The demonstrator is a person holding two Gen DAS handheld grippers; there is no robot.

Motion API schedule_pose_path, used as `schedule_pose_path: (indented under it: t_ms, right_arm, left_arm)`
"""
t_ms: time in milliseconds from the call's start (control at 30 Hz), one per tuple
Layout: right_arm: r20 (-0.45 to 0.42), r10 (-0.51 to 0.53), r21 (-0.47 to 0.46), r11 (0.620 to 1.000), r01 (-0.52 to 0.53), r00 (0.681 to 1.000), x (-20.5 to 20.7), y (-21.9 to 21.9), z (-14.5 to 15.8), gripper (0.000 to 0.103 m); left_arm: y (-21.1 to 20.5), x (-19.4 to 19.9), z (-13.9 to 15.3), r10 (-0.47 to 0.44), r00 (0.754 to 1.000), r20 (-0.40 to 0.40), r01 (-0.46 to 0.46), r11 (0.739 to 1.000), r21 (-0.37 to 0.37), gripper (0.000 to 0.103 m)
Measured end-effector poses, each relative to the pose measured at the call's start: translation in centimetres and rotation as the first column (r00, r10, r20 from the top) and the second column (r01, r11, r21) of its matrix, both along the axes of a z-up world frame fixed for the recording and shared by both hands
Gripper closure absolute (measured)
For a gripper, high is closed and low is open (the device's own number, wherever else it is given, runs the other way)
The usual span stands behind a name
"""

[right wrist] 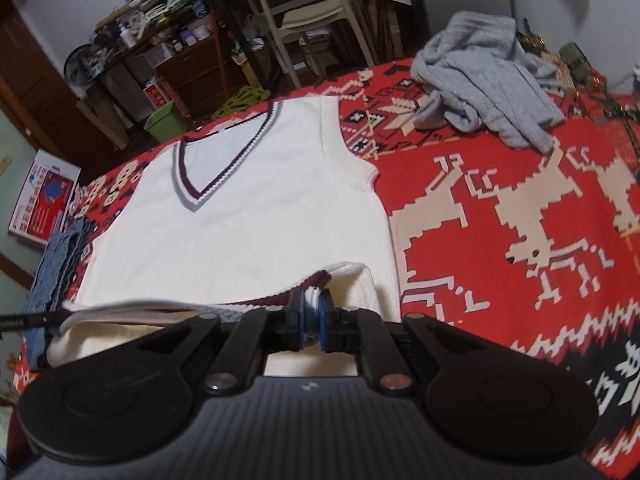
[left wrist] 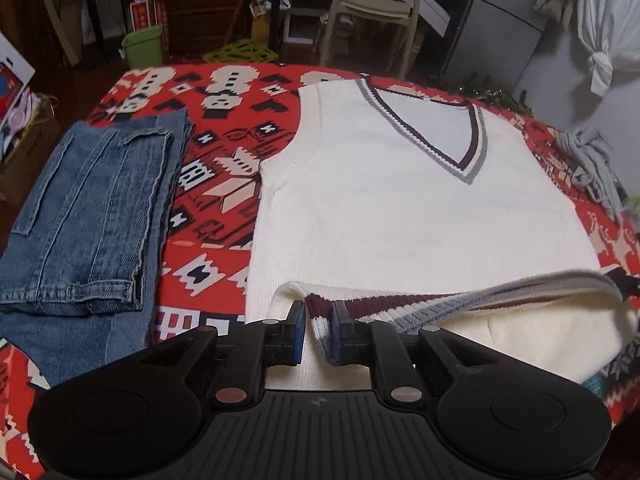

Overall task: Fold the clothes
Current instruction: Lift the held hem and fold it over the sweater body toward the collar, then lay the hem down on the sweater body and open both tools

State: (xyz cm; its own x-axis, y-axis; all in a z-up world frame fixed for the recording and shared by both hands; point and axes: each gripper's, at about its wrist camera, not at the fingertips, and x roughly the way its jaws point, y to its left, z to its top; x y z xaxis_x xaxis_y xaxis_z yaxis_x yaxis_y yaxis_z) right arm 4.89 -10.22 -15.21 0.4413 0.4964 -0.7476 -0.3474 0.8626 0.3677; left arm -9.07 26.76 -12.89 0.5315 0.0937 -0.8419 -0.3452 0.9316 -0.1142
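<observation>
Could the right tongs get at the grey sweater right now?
Probably not yet: the right tongs are shut on the white vest's hem. The grey sweater lies far off across bare blanket, so the path looks free once released.

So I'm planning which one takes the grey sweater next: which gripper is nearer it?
Right. The right gripper holds the vest hem on the grey sweater's side; the left gripper is farther.

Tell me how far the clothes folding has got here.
Done: the blue denim jeans lie folded on the red patterned cloth. In hand: the left gripper and right gripper each pinch the striped hem of the cream knit V-neck vest, lifted off the table. Left: the crumpled grey knit garment.
</observation>
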Motion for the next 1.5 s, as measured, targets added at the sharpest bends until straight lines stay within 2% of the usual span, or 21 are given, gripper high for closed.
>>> schedule_pose_path:
  t_ms: [133, 267, 467, 567, 633, 767, 1000, 1133, 1233, 1367, 1500]
  right_arm:
    - [-0.015, -0.020, 0.008, 1.000, 0.020, 1.000, 0.2, 0.1, -0.9, 0.095]
    - [0.002, -0.026, -0.005, 1.000, 0.026, 1.000, 0.0, 0.3, -0.7, 0.090]
    - [0.015, -0.034, -0.015, 0.999, 0.034, 0.999, -0.2, 0.3, -0.4, 0.086]
    - [0.023, -0.034, -0.019, 0.999, 0.035, 0.999, -0.3, 0.4, -0.2, 0.086]
    - [0.032, -0.038, -0.024, 0.999, 0.039, 0.999, -0.3, 0.4, -0.1, 0.085]
    - [0.078, -0.049, -0.040, 0.998, 0.053, 0.996, -0.5, 0.2, 0.7, 0.078]
    - [0.192, -0.044, -0.084, 0.995, 0.061, 0.980, -1.1, -0.9, 2.9, 0.070]
    - [0.202, -0.005, -0.114, 0.993, 0.029, 0.979, -1.4, -1.1, 2.8, 0.068]
    - [0.204, 0.031, -0.145, 0.989, -0.001, 0.978, -1.5, -0.6, 2.2, 0.067]
    - [0.210, 0.074, -0.183, 0.982, -0.035, 0.975, -1.3, 0.4, 1.4, 0.066]
    - [0.223, 0.116, -0.221, 0.973, -0.065, 0.968, -0.5, 1.6, 0.8, 0.065]
  left_arm:
    - [-0.2, 0.2, -0.4, 0.009, 1.000, -0.013, -0.009, 1.000, 0.016, 0.087]
    - [-0.2, 0.3, -0.7, 0.013, 1.000, -0.017, -0.012, 1.000, 0.023, 0.084]
    - [-0.1, 0.1, -0.7, 0.019, 1.000, -0.019, -0.018, 0.999, 0.035, 0.075]
    - [-0.3, 0.0, -0.5, 0.013, 1.000, -0.019, -0.012, 0.998, 0.060, 0.069]
    - [-0.3, -0.1, -0.4, 0.009, 1.000, -0.015, -0.008, 0.997, 0.076, 0.062]
    - [0.6, -0.8, 0.6, 0.010, 0.999, 0.030, -0.013, 0.995, 0.103, 0.050]
    - [2.6, -2.1, 1.8, -0.029, 0.995, 0.090, 0.013, 0.984, 0.179, 0.051]
    - [2.6, -2.2, 1.4, -0.111, 0.989, 0.102, 0.091, 0.979, 0.183, 0.051]
    - [1.9, -1.4, 0.6, -0.181, 0.979, 0.091, 0.159, 0.966, 0.205, 0.051]
    - [2.0, -0.1, -0.3, -0.204, 0.975, 0.087, 0.187, 0.968, 0.170, 0.051]
    - [2.2, 1.1, -1.1, -0.223, 0.971, 0.084, 0.211, 0.969, 0.130, 0.062]
